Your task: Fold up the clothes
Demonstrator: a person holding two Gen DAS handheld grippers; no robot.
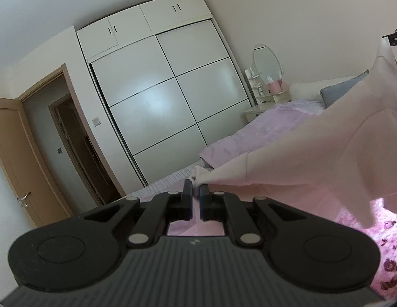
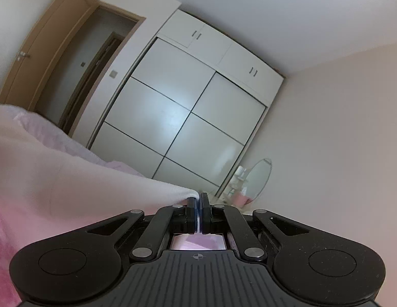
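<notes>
A pale pink garment (image 1: 313, 148) hangs stretched in the air above the bed. My left gripper (image 1: 196, 188) is shut on one edge of it, with cloth bunched between the fingertips. The garment rises to the upper right, where part of my right gripper (image 1: 395, 37) shows at its far end. In the right wrist view my right gripper (image 2: 198, 199) is shut on another edge of the garment (image 2: 70, 179), which spreads away to the left and down. Both grippers are held high and tilted.
A bed with a pink floral cover (image 1: 387, 243) and lilac quilt (image 1: 262, 128) lies below. A white sliding wardrobe (image 1: 160, 97) stands ahead, an open brown door (image 1: 19, 158) to its left. A dressing table with oval mirror (image 1: 267, 61) stands by the bed head.
</notes>
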